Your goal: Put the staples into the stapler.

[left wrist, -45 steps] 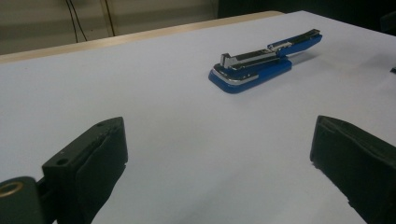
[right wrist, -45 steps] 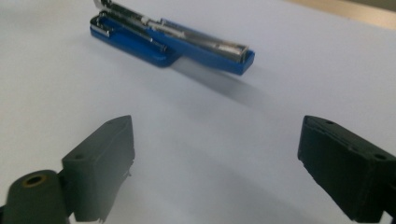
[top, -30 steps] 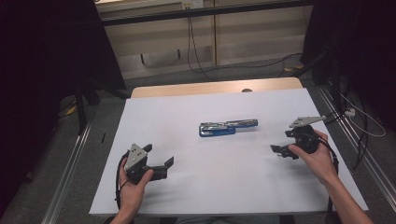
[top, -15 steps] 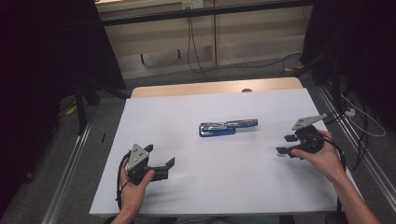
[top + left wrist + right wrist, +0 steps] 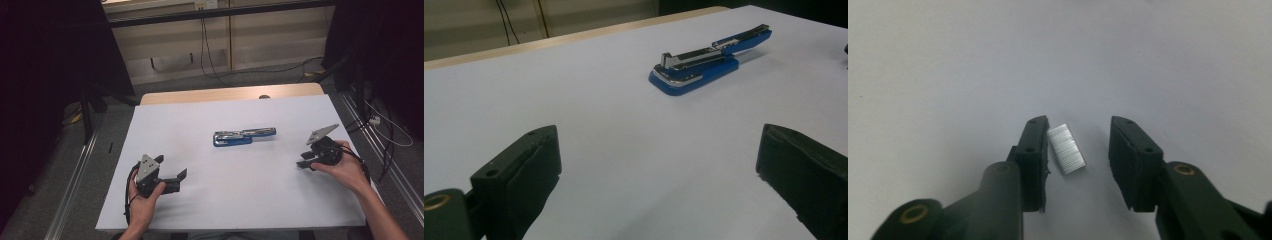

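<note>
Tilting down, right claw point(image 5: 1078, 150) has been closing, still apart, around staples point(image 5: 1066, 148).

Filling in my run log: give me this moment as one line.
right claw: just been closing, staple strip between jaws, ungripped | left claw: open, idle | stapler: opened out flat mid-table, untouched

White-topped table point(image 5: 165, 125), wooden far edge — grey floor point(image 5: 165, 87), pale wall panels point(image 5: 270, 37) and dark curtains point(image 5: 45, 60) behind
</note>
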A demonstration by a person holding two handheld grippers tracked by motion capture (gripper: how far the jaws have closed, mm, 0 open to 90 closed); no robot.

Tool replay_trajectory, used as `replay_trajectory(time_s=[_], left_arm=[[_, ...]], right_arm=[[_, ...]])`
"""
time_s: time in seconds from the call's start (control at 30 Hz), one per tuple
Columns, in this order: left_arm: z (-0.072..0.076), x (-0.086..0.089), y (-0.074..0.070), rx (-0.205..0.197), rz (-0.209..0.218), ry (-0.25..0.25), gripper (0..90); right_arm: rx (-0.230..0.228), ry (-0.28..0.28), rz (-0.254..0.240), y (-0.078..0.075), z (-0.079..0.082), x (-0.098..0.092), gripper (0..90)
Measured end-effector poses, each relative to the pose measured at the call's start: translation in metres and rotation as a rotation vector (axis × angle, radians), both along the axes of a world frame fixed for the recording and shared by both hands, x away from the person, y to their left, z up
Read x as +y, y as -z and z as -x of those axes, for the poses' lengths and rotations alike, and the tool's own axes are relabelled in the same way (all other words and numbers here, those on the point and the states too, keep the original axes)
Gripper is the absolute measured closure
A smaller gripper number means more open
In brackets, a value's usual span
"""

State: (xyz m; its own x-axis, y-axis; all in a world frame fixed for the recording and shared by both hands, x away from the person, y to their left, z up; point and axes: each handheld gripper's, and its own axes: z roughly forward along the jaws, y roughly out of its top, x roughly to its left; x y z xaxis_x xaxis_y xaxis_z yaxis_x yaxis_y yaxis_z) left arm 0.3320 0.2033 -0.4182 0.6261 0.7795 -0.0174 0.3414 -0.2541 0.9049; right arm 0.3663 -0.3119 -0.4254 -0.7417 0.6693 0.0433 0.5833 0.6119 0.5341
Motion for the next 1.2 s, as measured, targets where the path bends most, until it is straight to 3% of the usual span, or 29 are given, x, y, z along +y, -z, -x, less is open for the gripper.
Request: replay_trajectory(time_s=[0.37, 0.8, 1.2], left_arm=[[0.0007, 0.0011, -0.0005, -0.001, -0.002, 0.001, 4.4], [0.0018, -0.0003, -0.0012, -0.005, 0.001, 0.006, 4.4], [0.0013, -0.0003, -0.0009, 0.002, 0.002, 0.007, 4.3]], right_arm=[[0.021, -0.029, 0.034, 0.003, -0.0007, 0.0044, 68.3], [0.039, -0.037, 0.031, 0.0035, -0.0007, 0.0061, 78.6], [0.049, -0.022, 0.028, 0.0027, -0.0011, 0.0067, 79.2]])
